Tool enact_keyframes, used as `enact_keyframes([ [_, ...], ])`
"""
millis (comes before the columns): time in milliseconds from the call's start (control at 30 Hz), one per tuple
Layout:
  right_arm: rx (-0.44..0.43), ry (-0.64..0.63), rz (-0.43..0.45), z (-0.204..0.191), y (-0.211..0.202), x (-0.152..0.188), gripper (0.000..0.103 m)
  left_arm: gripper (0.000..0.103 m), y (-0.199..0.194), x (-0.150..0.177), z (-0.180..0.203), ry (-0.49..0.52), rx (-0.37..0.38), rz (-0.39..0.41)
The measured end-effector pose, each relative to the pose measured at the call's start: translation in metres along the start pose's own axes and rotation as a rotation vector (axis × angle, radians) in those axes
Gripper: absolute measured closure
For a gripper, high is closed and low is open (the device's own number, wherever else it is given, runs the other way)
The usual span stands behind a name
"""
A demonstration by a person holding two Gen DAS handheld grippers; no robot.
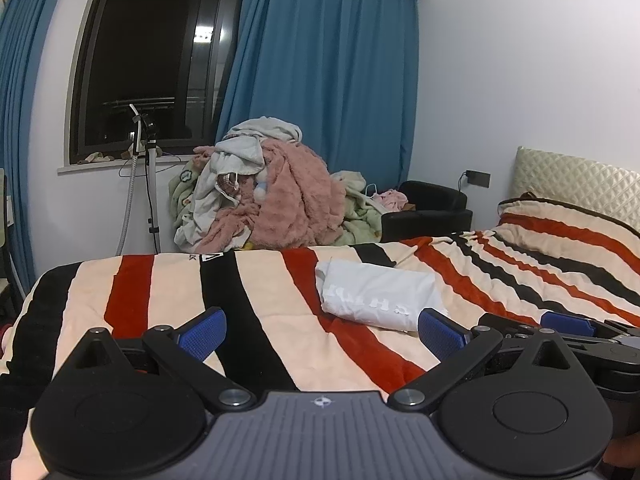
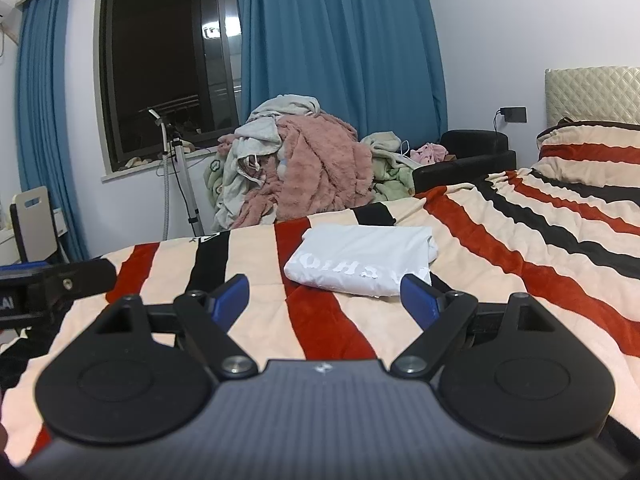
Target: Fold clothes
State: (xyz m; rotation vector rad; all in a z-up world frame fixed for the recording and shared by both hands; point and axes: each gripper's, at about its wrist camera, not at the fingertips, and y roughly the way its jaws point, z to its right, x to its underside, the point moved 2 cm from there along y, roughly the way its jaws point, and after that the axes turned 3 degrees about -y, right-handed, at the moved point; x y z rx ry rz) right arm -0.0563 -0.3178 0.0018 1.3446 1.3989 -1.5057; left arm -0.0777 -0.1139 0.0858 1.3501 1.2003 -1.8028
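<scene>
left gripper [image 1: 322, 334] spread, empty | right gripper [image 2: 324, 300] spread, empty | folded white shirt [image 2: 360, 260] on bed [image 2: 520, 248]

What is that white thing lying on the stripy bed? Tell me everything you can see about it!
The white garment is a piece of clothing folded into a neat, flat rectangle. It looks like thin, smooth fabric, with pale printed letters across the near side that are hard to read. It lies on the striped blanket in red, black and cream, and nothing else touches it. The left gripper and right gripper are both open and short of it, holding nothing.
</scene>
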Motion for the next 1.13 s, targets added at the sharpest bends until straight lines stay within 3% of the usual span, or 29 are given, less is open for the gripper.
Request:
enact_keyframes([
  [1133,0.011,0.010,-0.019,0.0011,0.0000,0.0029,0.019,0.000,-0.0027,0.0061,0.0034,-0.009,0.001,-0.004],
])
